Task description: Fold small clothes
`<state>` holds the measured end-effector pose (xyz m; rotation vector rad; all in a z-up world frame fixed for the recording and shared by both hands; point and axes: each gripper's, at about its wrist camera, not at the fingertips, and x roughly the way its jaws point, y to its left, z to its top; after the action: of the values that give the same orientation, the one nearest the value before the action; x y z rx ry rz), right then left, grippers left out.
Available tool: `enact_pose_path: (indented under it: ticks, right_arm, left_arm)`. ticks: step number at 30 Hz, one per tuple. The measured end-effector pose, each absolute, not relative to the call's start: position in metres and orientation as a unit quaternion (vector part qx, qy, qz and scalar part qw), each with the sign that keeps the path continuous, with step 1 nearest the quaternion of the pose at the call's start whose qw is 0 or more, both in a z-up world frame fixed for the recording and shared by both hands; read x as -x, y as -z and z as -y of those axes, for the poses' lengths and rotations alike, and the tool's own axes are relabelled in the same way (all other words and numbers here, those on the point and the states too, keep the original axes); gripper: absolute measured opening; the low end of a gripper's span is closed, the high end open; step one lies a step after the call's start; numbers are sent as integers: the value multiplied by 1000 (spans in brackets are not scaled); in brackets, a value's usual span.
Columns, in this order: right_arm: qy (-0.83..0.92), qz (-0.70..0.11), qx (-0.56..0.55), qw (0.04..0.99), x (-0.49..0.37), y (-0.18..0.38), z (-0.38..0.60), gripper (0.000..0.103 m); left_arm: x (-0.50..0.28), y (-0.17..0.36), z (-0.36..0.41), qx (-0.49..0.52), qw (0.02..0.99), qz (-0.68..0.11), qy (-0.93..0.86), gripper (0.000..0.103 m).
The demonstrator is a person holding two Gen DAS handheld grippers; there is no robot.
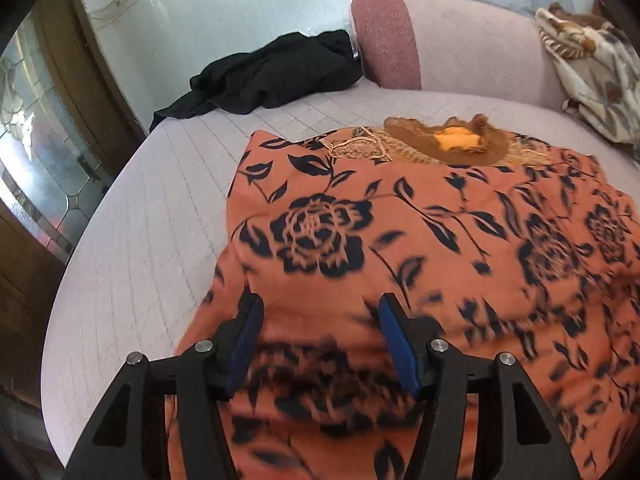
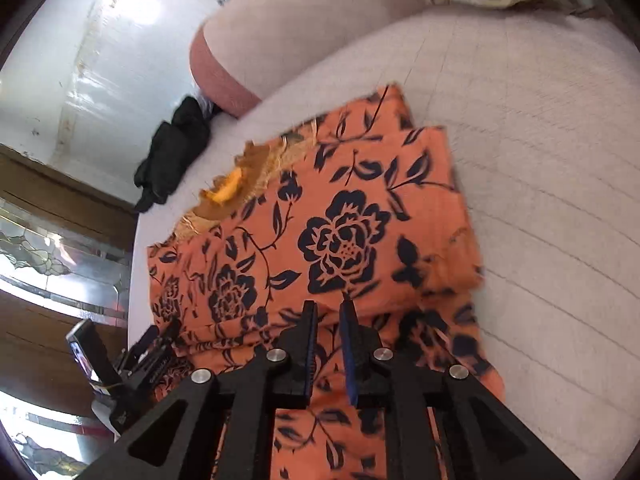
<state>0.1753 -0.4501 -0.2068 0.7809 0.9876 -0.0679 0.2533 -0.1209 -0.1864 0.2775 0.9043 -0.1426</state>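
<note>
- Black, with blue pads: the left gripper (image 1: 320,304) hangs over the near part of the dress (image 1: 400,248), jaws well apart, nothing between the pads, cloth only beneath them.
- The right gripper (image 2: 330,308) has its jaws almost together, a thin gap showing; no cloth is pinched between the pads.
- In the right wrist view the left gripper (image 2: 156,340) shows at the dress's left edge.
- Orange with dark blue roses and leaves, the dress (image 2: 340,240) lies spread on the sofa (image 1: 140,220), its brown embroidered neckline (image 1: 448,140) at the far end.
- In the right wrist view one side lies folded over, a doubled edge on the right.
- A black garment (image 1: 272,76) lies crumpled at the sofa's far left, well apart from the dress, beside the pink armrest (image 1: 386,40).
- A cream patterned cloth (image 1: 588,68) hangs over the sofa's back on the right.
- Wood panels with leaded glass (image 2: 48,264) stand to the left.
</note>
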Motion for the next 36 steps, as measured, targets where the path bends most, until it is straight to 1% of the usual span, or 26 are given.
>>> enact_pose_path:
  ticks: [2, 4, 6, 9, 11, 13, 15, 17, 19, 21, 23, 24, 26, 27, 30, 36]
  right_arm:
    - [36, -436, -359, 825, -144, 193, 449, 15]
    - [40, -405, -360, 839, -107, 184, 444, 14]
    - [40, -370, -351, 859, -70, 176, 437, 14]
    - [53, -310, -291, 904, -23, 153, 414, 14]
    - [51, -267, -266, 925, 4, 137, 400, 14]
    - [44, -235, -245, 940, 30, 126, 385, 15]
    - [32, -221, -235, 946, 49, 118, 373, 22]
    - [18, -213, -243, 946, 65, 112, 365, 27]
    - [15, -200, -246, 948, 79, 104, 362, 29]
    - [9, -188, -243, 952, 90, 95, 358, 36]
    - [11, -170, -232, 958, 103, 83, 353, 73]
    - [15, -155, -229, 961, 110, 77, 352, 75]
    - [19, -113, -223, 968, 127, 63, 350, 75]
    - [22, -105, -219, 970, 132, 58, 349, 75]
    - [28, -88, -209, 974, 142, 48, 346, 75]
    - [33, -75, -213, 974, 151, 40, 346, 75]
  left_arm:
    - [-215, 176, 118, -122, 896, -416, 93, 61]
    - [-175, 171, 114, -123, 905, -391, 109, 66]
    - [-133, 167, 111, -120, 909, -378, 131, 77]
    - [-85, 158, 113, -125, 904, -372, 168, 78]
    - [-59, 145, 117, -134, 907, -356, 181, 78]
    - [-36, 126, 119, -138, 914, -332, 190, 81]
    - [-19, 104, 121, -138, 921, -307, 196, 87]
    - [-3, 82, 121, -142, 931, -274, 195, 89]
    - [14, 58, 123, -145, 941, -236, 195, 93]
    - [29, 37, 121, -137, 947, -209, 199, 98]
    - [40, 21, 117, -124, 950, -195, 208, 99]
    - [44, 16, 116, -119, 951, -189, 212, 99]
    - [53, 8, 114, -113, 952, -181, 218, 100]
    - [56, 5, 114, -110, 951, -183, 223, 100]
    - [63, 0, 112, -92, 948, -197, 234, 100]
    - [73, -5, 112, -92, 951, -188, 226, 100]
